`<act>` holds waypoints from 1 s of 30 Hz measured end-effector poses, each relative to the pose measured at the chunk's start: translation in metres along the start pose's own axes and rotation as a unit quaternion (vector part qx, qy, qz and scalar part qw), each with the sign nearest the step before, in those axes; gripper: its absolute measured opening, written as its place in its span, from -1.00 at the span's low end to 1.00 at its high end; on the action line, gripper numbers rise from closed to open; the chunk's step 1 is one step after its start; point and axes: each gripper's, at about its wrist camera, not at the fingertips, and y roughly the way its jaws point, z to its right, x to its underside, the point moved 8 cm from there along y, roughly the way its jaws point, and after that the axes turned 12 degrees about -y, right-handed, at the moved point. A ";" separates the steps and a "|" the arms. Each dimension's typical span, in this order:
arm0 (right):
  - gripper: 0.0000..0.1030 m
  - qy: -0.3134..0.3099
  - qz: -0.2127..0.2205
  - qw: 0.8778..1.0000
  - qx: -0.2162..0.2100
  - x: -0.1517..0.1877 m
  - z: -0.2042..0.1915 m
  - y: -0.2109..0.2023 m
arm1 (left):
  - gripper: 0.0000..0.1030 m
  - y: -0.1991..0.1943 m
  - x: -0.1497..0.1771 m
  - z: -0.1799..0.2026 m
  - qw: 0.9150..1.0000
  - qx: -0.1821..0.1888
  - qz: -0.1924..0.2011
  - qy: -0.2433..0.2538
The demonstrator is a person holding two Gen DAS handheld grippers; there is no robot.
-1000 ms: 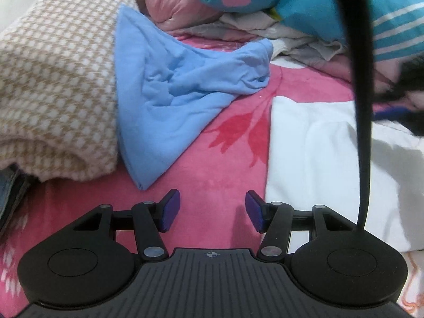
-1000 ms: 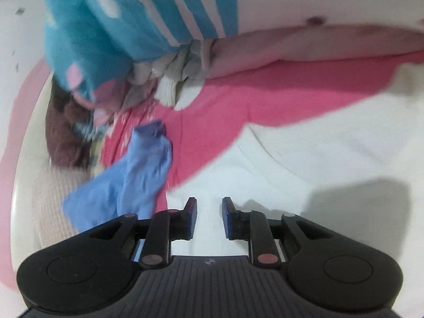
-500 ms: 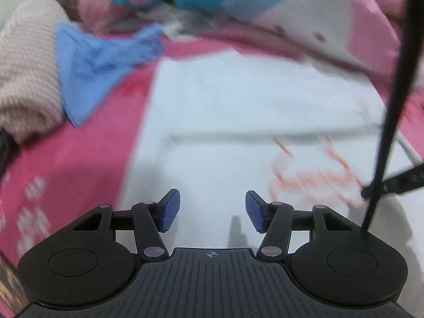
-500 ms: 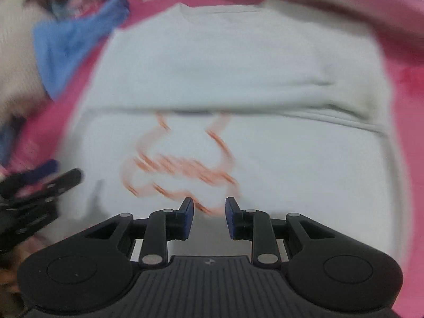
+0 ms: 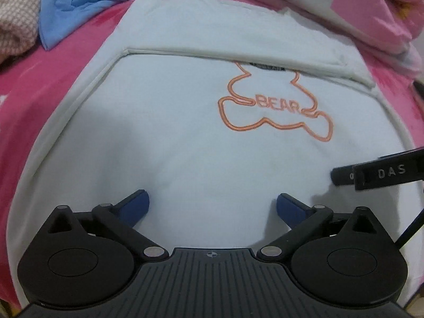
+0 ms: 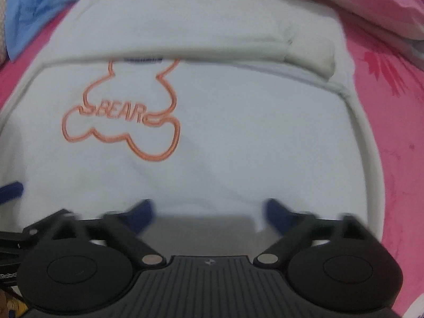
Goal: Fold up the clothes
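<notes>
White sweatshirt (image 5: 169, 122) with orange bear outline (image 5: 275, 106) lettered BEAR, pink floral bedsheet (image 5: 53, 84), plain blue garment (image 5: 76, 5), beige-and-white checked blanket (image 5: 16, 16), black grippers with blue pads (image 5: 135, 206)

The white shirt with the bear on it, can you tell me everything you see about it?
The white shirt looks like soft, thick cotton. It lies flat on a pink bedspread, partly folded, with a band of its cloth lying across the top of an orange bear outline that says BEAR. A blue garment lies beside its far corner. Neither gripper holds it.
</notes>
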 end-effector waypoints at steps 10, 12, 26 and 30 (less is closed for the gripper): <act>1.00 -0.007 -0.006 1.000 0.004 0.005 -0.001 0.001 | 1.00 -0.001 0.006 0.005 0.999 -0.026 -0.012 0.016; 1.00 -0.005 -0.014 1.000 0.002 0.005 0.000 0.002 | 1.00 0.000 0.006 0.005 0.999 -0.027 -0.019 0.019; 1.00 0.002 -0.027 1.000 0.007 0.005 -0.001 -0.001 | 1.00 0.004 0.005 0.009 0.998 -0.043 -0.042 0.031; 1.00 0.002 -0.019 1.000 0.012 0.010 -0.006 -0.003 | 1.00 0.007 0.001 0.010 0.997 -0.044 -0.054 0.032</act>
